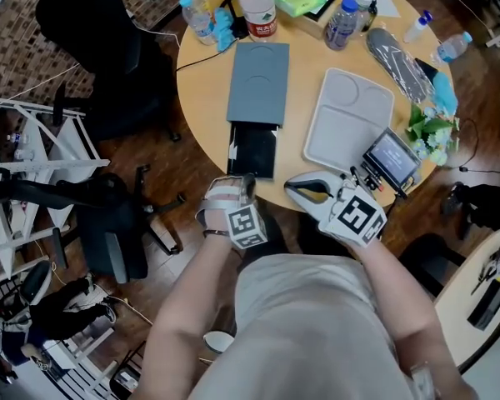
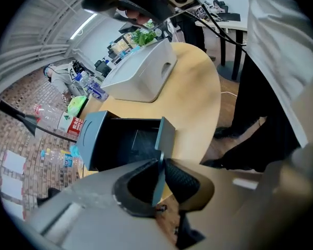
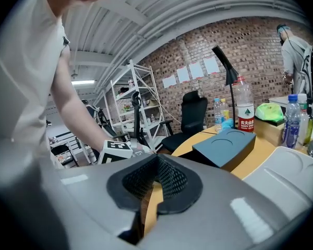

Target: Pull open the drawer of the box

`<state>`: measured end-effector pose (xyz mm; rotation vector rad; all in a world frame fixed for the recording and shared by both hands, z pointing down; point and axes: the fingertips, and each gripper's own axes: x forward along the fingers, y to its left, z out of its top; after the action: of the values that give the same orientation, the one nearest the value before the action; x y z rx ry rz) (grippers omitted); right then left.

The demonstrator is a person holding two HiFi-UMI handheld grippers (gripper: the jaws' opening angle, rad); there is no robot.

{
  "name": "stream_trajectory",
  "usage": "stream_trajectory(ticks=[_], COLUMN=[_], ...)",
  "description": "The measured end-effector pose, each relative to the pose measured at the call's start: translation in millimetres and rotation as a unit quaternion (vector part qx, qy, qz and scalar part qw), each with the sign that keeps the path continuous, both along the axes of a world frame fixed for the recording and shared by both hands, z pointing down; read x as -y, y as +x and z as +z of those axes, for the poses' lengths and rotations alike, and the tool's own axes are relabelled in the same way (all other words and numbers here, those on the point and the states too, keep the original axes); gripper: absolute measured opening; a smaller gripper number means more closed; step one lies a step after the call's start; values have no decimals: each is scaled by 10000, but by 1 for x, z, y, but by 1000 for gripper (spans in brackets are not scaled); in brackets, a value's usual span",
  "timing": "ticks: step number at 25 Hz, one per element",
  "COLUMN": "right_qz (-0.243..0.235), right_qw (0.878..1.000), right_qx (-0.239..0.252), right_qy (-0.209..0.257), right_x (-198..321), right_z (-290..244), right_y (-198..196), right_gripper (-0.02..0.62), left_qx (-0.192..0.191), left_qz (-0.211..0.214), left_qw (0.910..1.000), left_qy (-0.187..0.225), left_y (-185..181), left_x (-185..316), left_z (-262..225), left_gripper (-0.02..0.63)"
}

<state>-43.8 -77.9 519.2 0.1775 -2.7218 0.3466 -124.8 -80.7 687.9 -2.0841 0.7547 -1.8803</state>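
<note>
My L gripper [image 2: 160, 165] is clamped on the drawer [image 1: 252, 150], pads squeezing its thin front panel from both sides. The drawer is out of the grey box [image 1: 258, 82] toward me, black inside showing, front at the near edge of the round table [image 1: 204, 82]. The box lies left of centre. My R gripper [image 3: 156, 163] has jaws together w/ nothing in them, hovering at the near edge just right of the drawer. White tray [image 1: 350, 119] lies just right of the box; small screen [image 1: 392, 157] at the tray's near-right corner. Red-label bottle [image 1: 257, 7] stands at the far edge beyond the box.
</note>
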Motion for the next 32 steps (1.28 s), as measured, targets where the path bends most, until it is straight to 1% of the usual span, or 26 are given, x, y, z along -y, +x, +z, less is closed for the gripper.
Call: stream_trajectory(ticks=[3, 8, 13, 18, 22, 24, 27, 29, 32], right_qz=[-18, -225, -330, -386, -411, -414, -404, -458, -566], right_qw=[10000, 9997, 9995, 9993, 9991, 9991, 9991, 9989, 9977], right_qx=[18, -50, 9, 18, 86, 131, 120, 136, 355], right_qy=[-21, 8, 0, 17, 27, 22, 7, 30, 77], right_x=[-5, -18, -29, -37, -45, -47, -50, -50, -52], right_z=[0, 1, 1, 2, -1, -3, -1, 3, 1], right_y=[5, 9, 13, 19, 20, 22, 31, 33, 31], right_gripper=[6, 6, 6, 6, 6, 6, 6, 6, 6], left_qx=[-42, -106, -122, -38, -42, -118, -305, -459, -737], left_qz=[-62, -223, -381, -473, -606, -687, -923, -1196, -1597], left_qw=[10000, 9996, 9989, 9981, 9975, 9971, 9949, 9916, 9844], left_qy=[-64, -144, -240, -382, -370, -318, -253, -174, -89], left_y=[0, 1, 1, -2, -6, -5, 0, -2, -1], left_x=[-15, -34, -52, -65, -68, -67, -68, -70, -77], left_z=[0, 2, 8, 16, 16, 10, 2, -3, -19], left_gripper=[49, 51, 52, 54, 60, 71, 77, 77, 75])
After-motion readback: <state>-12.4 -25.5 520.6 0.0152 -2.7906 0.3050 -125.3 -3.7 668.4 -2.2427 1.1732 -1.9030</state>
